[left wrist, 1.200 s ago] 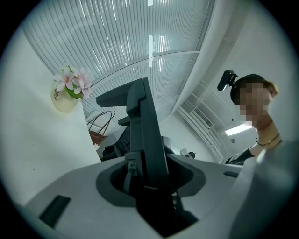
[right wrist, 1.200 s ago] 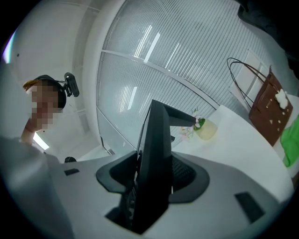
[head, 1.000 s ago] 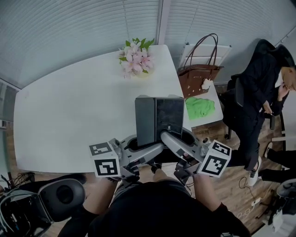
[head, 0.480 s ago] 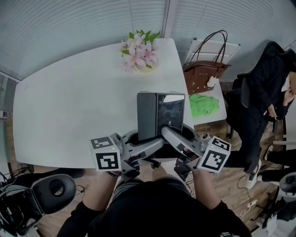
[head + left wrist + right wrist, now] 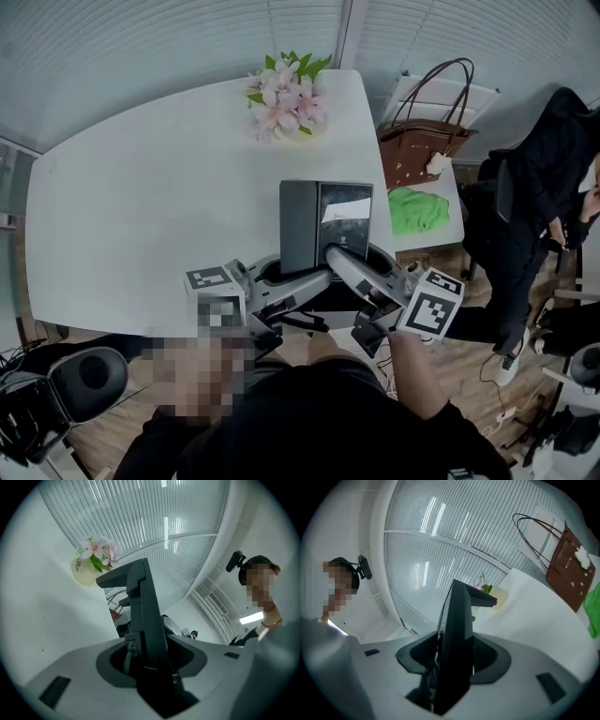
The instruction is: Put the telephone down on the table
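The left gripper [image 5: 292, 281] and the right gripper [image 5: 361, 267] sit side by side nearest the person, each pinching the near lower edge of the dark telephone [image 5: 323, 225] between its jaws. The telephone stands upright just beyond them, over the near right part of the white table [image 5: 141, 206]. Farther off, pink flowers [image 5: 286, 98] stand at the table's far edge.

The telephone [image 5: 326, 225] is at the near right part of the bench [image 5: 141, 216]. The flowers [image 5: 286, 98] stand at its far edge, and the handbag [image 5: 424, 157] is off its right side.
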Motion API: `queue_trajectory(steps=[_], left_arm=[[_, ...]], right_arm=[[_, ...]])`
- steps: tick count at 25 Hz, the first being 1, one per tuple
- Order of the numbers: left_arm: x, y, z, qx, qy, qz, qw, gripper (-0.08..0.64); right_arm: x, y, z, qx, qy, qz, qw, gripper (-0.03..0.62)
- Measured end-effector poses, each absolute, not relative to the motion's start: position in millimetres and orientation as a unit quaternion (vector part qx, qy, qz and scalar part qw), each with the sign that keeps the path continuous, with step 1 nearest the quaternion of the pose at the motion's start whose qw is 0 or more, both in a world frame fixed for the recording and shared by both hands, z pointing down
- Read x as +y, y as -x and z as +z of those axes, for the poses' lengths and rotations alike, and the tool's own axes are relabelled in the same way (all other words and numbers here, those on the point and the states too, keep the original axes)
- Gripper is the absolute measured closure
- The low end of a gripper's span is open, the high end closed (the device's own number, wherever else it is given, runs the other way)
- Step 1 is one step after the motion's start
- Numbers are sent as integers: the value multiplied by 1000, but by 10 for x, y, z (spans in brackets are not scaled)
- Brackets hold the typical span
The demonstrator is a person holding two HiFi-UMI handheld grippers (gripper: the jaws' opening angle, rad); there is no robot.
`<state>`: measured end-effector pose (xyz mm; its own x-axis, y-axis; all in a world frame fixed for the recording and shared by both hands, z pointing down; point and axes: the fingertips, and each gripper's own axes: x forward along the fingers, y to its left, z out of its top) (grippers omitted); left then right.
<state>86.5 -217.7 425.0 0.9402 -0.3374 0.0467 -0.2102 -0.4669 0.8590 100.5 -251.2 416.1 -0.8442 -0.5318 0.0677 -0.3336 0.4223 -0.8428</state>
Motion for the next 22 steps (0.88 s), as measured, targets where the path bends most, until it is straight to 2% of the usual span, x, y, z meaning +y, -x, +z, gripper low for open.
queue_trajectory(steps=[22], left_arm=[[-2302, -875, 4504, -170, -841, -65, 510, 359]], right_arm=[[-2642, -996, 4427, 826, 256, -495, 89, 390]])
